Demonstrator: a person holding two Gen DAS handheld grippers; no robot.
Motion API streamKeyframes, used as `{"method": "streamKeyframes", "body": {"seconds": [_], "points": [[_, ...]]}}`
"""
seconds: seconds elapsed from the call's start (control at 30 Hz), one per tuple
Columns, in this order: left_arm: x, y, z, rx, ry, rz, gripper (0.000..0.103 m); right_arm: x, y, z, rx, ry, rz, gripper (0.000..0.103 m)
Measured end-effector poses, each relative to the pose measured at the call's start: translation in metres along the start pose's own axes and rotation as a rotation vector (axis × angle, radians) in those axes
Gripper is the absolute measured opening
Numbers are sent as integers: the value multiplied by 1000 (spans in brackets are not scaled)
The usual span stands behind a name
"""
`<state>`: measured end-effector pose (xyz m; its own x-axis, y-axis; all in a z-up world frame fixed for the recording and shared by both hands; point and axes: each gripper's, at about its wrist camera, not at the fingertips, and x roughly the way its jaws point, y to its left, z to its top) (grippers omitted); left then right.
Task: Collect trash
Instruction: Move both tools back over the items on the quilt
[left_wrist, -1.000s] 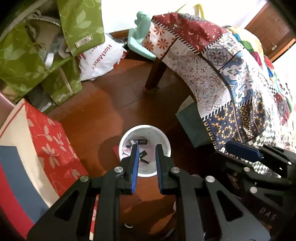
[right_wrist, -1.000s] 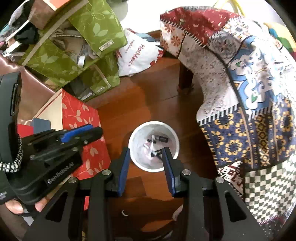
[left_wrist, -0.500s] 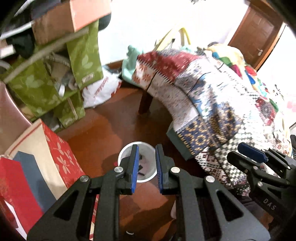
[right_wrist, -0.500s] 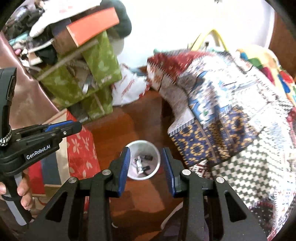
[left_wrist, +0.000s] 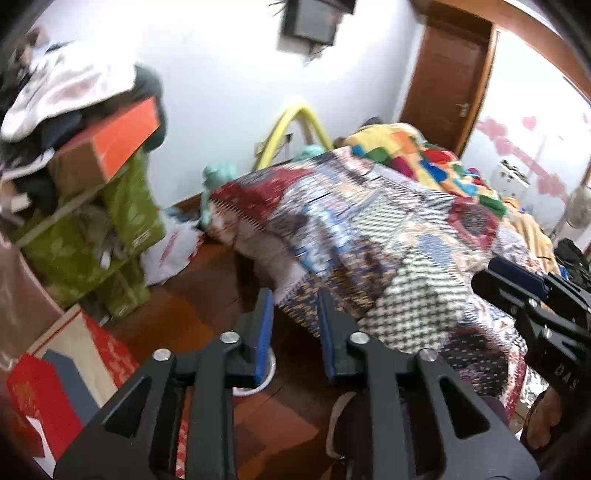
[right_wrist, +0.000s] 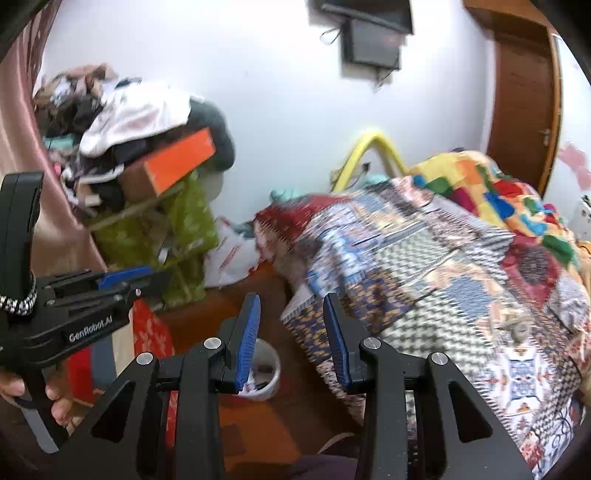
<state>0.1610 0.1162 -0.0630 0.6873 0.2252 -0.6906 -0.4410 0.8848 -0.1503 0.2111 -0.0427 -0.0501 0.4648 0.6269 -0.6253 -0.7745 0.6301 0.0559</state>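
1. Trash (right_wrist: 255, 384), small dark scraps, lies in a round white plastic bin (right_wrist: 271, 363) on the glossy wooden floor (right_wrist: 258, 435), just beside the bed.
2. Left gripper (left_wrist: 293, 332): black frame, ribbed blue pads, opening, nothing between.
3. Right gripper (right_wrist: 291, 339): spread, empty.
4. Patchwork quilt (right_wrist: 424, 266) drapes the bed beyond.
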Motion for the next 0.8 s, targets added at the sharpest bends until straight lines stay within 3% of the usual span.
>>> {"method": "streamKeyframes", "body": {"seconds": [0.1,0.17,0.23,0.3,0.37,0.53,0.8], "points": [[-9,-30,6,44,-31,-27,37,-25,-22,1,20,-56,-44,32],[-12,-53,13,76,-48,-49,50,-38,-36,2,35,-82,-69,32],[-14,-72,18,95,-61,-72,58,-49,-51,2,53,-103,-108,38],[-12,-92,24,116,-67,-106,60,-61,-71,1,78,-127,-158,60],[-8,-112,29,139,-66,-137,62,-72,-88,-1,104,-161,-208,65],[10,-161,38,187,-46,-189,70,-86,-134,-10,169,-161,-283,66],[56,-228,50,261,3,-258,71,-93,-213,-34,276,-110,-400,66]]}}
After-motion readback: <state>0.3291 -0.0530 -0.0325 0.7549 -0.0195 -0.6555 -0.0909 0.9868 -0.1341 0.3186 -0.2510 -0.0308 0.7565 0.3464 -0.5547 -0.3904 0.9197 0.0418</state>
